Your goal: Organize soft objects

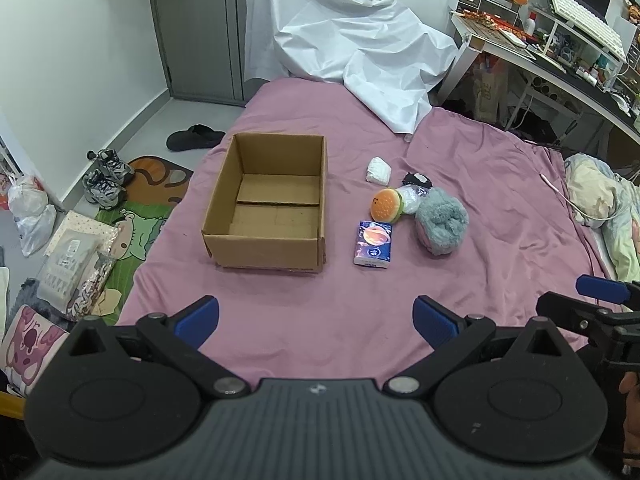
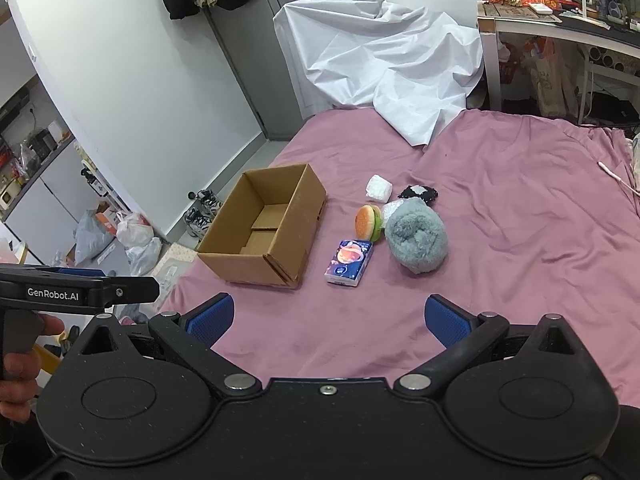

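Observation:
An empty open cardboard box (image 1: 267, 204) (image 2: 264, 226) sits on the pink bed sheet (image 1: 360, 312) (image 2: 520, 208). To its right lie a blue tissue pack (image 1: 373, 244) (image 2: 349, 262), a burger plush (image 1: 386, 205) (image 2: 369, 222), a rolled grey fluffy cloth (image 1: 440, 220) (image 2: 417, 238), a white soft packet (image 1: 378, 171) (image 2: 378, 189), a black-and-white item (image 1: 417, 180) (image 2: 419, 193) and a clear plastic bag (image 1: 411, 197). My left gripper (image 1: 316, 322) is open and empty, well short of them. My right gripper (image 2: 328, 320) is open and empty too.
A crumpled white sheet (image 1: 344, 40) (image 2: 392, 68) lies over the far end of the bed. A pillow and blanket (image 1: 600, 200) sit at the right. Shoes (image 1: 106, 178), bags and a mat are on the floor to the left. A cluttered desk (image 1: 560, 40) stands at the back right.

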`<state>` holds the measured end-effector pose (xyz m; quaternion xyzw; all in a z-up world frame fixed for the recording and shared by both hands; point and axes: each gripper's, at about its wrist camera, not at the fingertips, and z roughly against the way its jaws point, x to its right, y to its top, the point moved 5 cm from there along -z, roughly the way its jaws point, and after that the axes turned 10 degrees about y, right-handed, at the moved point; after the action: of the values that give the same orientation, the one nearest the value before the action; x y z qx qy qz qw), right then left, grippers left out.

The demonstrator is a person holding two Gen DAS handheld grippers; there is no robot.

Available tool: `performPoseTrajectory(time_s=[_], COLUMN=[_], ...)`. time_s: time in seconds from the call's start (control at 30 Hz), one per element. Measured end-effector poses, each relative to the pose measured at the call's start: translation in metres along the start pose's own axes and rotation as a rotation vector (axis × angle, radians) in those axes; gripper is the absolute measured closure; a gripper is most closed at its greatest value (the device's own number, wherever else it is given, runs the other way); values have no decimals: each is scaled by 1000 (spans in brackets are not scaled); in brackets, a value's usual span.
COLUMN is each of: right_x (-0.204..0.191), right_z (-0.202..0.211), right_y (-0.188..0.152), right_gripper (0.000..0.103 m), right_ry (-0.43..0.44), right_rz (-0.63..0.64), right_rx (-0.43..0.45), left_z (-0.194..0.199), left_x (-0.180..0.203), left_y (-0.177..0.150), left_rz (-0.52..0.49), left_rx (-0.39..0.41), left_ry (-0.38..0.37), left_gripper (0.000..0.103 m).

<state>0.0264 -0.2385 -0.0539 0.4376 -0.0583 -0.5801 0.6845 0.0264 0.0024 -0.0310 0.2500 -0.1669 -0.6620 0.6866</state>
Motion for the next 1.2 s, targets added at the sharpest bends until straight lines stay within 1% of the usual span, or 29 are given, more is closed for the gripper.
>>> performPoseTrajectory(time_s=[0.57, 0.8, 0.93, 1.13, 1.2], right_x=[-8, -4, 0, 3, 7], right_z=[-1, -4, -5, -6, -6], right_y=[-2, -3, -5, -6, -5], right_gripper=[0, 0, 0, 0, 0], right_ry=[-5, 1, 14, 12, 6], right_rz=[49, 26, -5, -11, -18], right_rx=[18, 18, 18, 23, 26], left_z=[-1, 3, 6, 6, 4], left_x=[-1, 5, 7, 14, 17], left_y=[0, -5, -6, 2, 3], left_rz=[1, -21, -30, -16, -18], left_rx=[-4, 15, 28, 25, 12], left_ry=[4, -5, 2, -3, 1], left_gripper=[1, 1, 1, 1, 1])
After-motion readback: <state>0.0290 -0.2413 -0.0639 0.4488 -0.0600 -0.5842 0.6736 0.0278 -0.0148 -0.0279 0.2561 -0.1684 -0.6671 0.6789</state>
